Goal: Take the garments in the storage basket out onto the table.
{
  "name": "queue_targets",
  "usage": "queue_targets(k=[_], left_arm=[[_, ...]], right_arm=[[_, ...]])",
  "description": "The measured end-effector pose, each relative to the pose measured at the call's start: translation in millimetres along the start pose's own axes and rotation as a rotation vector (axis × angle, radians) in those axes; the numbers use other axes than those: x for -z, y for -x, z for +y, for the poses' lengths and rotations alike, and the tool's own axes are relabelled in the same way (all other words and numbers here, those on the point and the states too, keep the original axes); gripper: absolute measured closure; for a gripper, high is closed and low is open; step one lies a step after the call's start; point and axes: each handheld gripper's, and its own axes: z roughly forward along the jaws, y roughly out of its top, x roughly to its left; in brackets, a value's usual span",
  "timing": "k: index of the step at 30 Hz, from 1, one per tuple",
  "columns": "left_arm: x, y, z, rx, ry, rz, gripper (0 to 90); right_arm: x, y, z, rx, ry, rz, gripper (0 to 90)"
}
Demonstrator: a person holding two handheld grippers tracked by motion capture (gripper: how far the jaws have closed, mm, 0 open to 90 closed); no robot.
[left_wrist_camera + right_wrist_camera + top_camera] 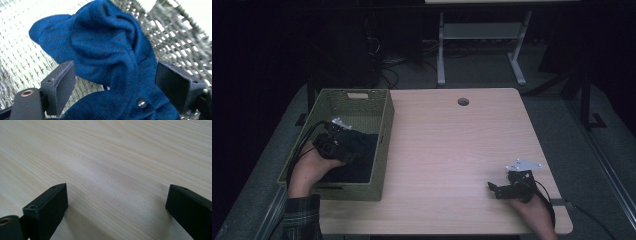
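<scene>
Two tongs are spread: the left tongs (110, 85) straddle the blue garment (105, 50) inside the woven basket (384, 125) at the table's (452, 150) left edge, probably to grasp it, while the right tongs (493, 188) rest idle near its front right corner.

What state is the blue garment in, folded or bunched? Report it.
Bunched. The blue garment lies in rumpled folds inside the woven basket, between the open jaws of the left gripper.
</scene>
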Motion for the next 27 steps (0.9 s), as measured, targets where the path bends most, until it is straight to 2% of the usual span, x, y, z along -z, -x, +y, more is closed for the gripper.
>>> queue_targets(k=[15,27], left_arm=[[-22.6,-7.6,-5.0,0.024,-0.093,-0.001,16.4],[-38.6,-8.6,-5.3,0.024,-0.134,-0.008,16.7]], right_arm=[[0.0,0.0,0.0,0.0,0.0,0.0,3.8],[0.0,-0.1,0.0,0.0,0.0,0.0,3.8]])
